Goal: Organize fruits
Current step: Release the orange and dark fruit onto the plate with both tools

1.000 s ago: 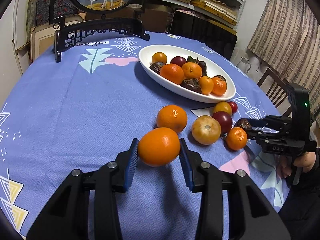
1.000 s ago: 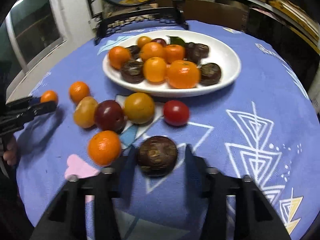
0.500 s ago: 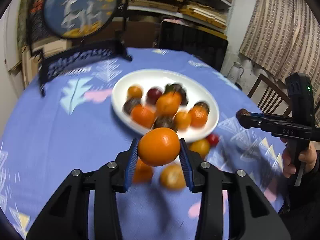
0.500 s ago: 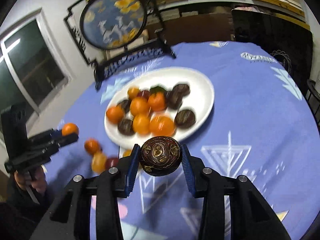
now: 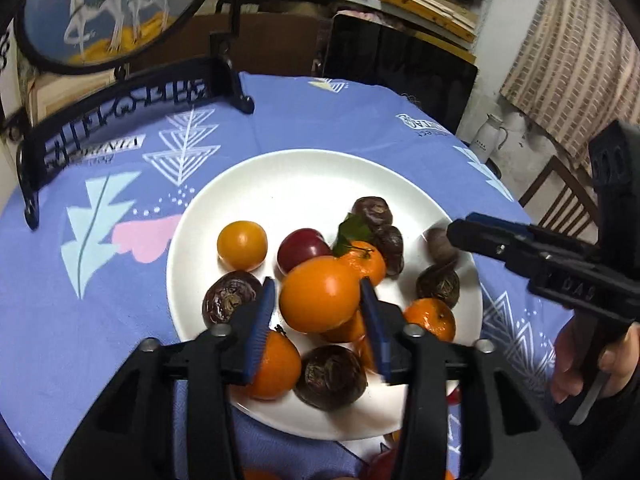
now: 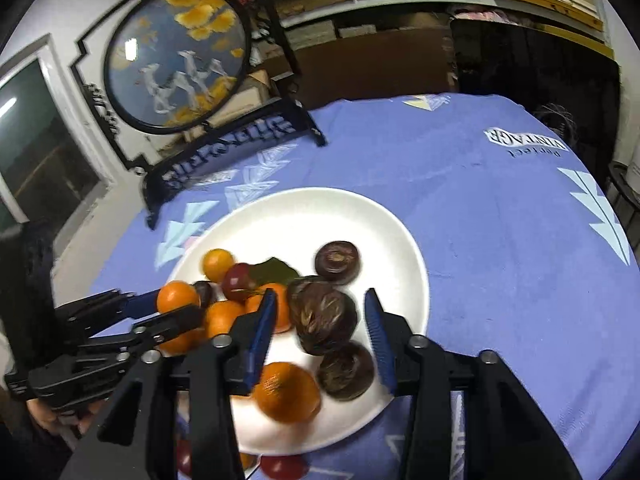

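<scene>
A white oval plate (image 5: 304,176) (image 6: 400,248) on the blue tablecloth holds several oranges, dark passion fruits and plums. My left gripper (image 5: 320,300) is over the plate; a large orange (image 5: 318,294) sits between its blue pads, with a small gap on the left side. My right gripper (image 6: 320,316) is open over the plate's right part; a dark passion fruit (image 6: 324,318) is between the pads, blurred and free of both. The right gripper also shows in the left wrist view (image 5: 520,244), and the left gripper in the right wrist view (image 6: 160,312).
A black ornamental stand with a round painted screen (image 5: 112,12) (image 6: 176,56) stands behind the plate. A few fruits lie on the cloth near the plate's front edge (image 6: 280,466). A wooden chair (image 5: 560,192) and a white jug (image 5: 490,136) are past the table's right edge.
Both grippers moved forward over the plate. The right gripper has opened and let go of the passion fruit, which is dropping. The left gripper's jaws have started to part around the orange.
</scene>
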